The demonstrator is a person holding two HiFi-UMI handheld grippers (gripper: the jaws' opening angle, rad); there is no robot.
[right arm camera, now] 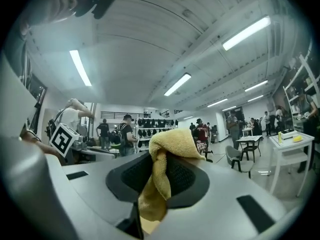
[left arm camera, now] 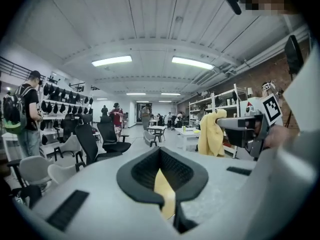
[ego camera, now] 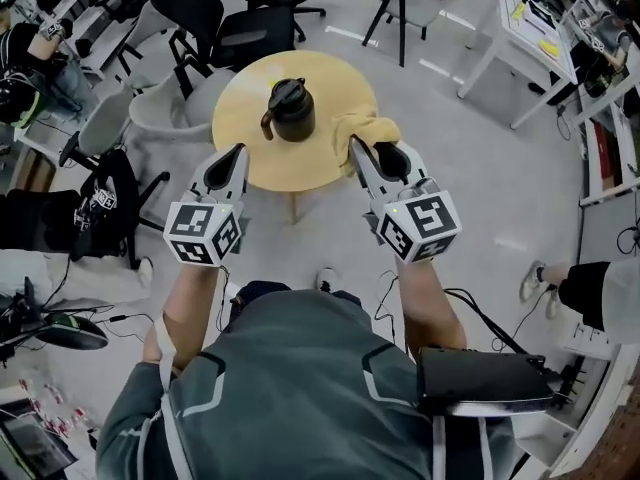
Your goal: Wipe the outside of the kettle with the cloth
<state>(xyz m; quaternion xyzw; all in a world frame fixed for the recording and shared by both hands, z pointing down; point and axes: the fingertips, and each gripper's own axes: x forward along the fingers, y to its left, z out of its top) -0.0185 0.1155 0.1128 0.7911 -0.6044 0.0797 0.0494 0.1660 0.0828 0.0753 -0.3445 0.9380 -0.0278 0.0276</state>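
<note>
Kettle [ego camera: 291, 110] stands upright and dark, lid on, toward the far side of the round table [ego camera: 300, 168], with nothing touching it. Just to its right the yellow cloth [ego camera: 368, 128] bunches out of my right gripper [ego camera: 370, 150], whose jaws are clamped on a fold of it. Whether the cloth's edge brushes the tabletop I can't quite tell from above. My left gripper [ego camera: 237, 155] is closed and holds nothing; the yellow sliver between its jaws is probably the table beyond. I judge this the approach, wiping not yet begun. Next I must carry the cloth against the kettle's side, perhaps steadying the handle with the left.
</note>
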